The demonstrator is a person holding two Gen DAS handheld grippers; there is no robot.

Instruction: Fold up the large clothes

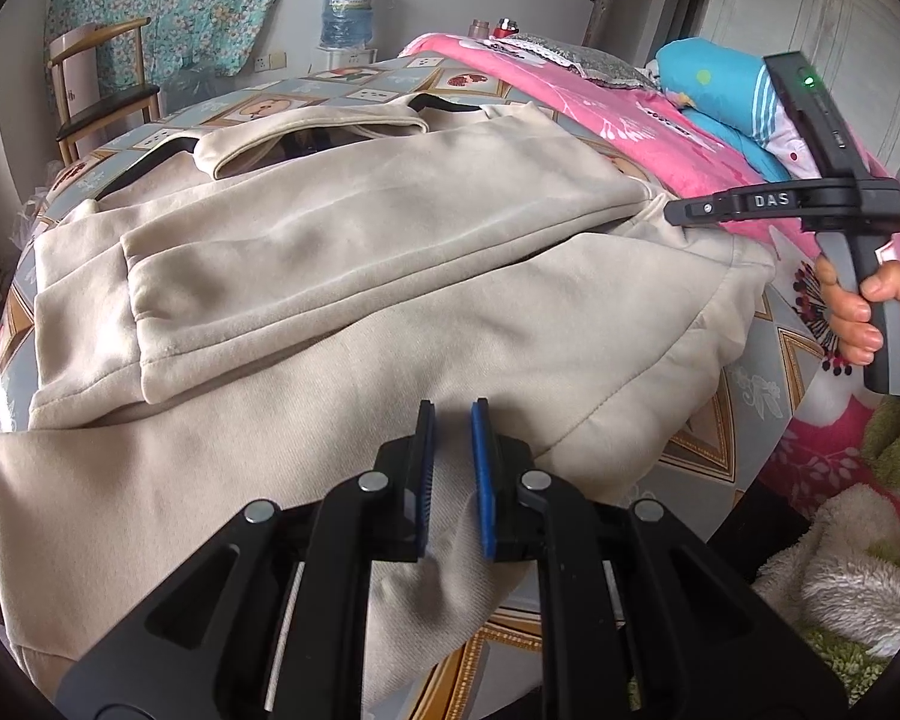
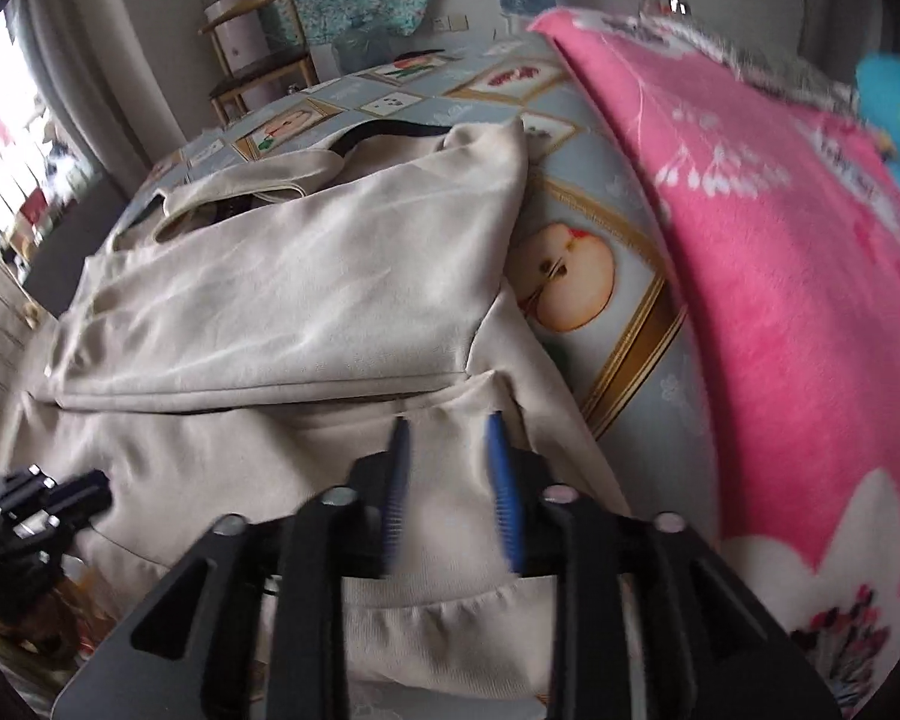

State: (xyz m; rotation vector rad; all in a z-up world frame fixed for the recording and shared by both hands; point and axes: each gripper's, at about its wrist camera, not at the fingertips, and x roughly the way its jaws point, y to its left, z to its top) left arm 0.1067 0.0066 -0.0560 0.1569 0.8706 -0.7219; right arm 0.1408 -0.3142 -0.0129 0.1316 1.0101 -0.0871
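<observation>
Beige sweatshirt lies spread across a bed, a sleeve folded flat over its body ahead of both claws. The left gripper has its blue pads drawn close together with a fold of the garment's near hem pinched between them, the cloth rising into the narrow gap. The right gripper, held in a person's hand, stands partly open over the sweatshirt's right edge; beige cloth shows between its blurred blue pads, but they do not press on it. Beyond the claws, the garment's dark-lined neck opening points toward the far end of the bed. To the right of the right claw lies a pink blanket over a fruit-patterned bedsheet. A wooden chair and a water jug stand against the far wall.
</observation>
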